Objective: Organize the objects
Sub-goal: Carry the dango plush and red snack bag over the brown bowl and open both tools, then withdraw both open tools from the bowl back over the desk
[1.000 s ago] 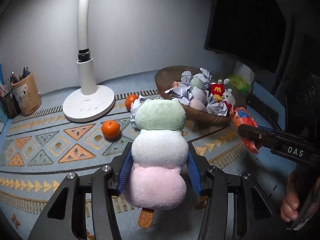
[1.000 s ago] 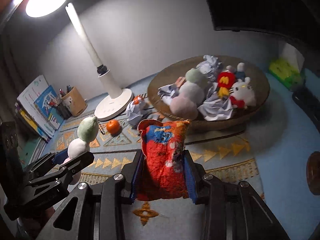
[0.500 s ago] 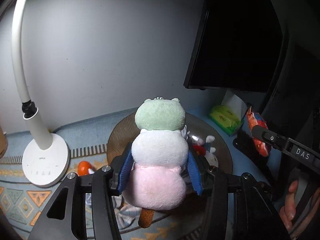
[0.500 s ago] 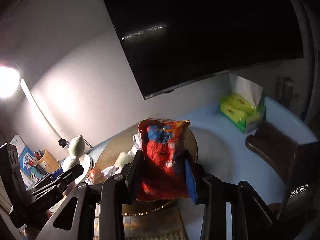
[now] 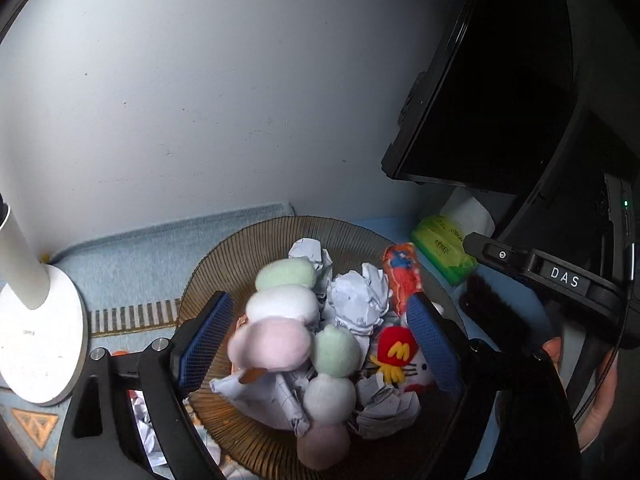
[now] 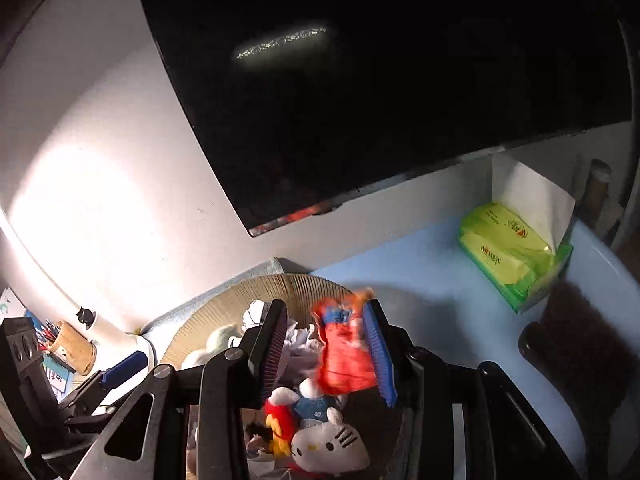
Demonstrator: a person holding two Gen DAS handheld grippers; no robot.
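Over the woven basket (image 5: 208, 276) near the worktop's back edge, the left gripper (image 5: 320, 344) has just let its jaws spread wide; the three-ball plush (image 5: 280, 316) sits loose between them, tipping onto the crumpled paper (image 5: 360, 300). The right gripper (image 6: 328, 356) looks parted too, though the red pouch (image 6: 344, 356) is blurred against one pad and may be dropping. Best to lift both straight up, so nothing snags.
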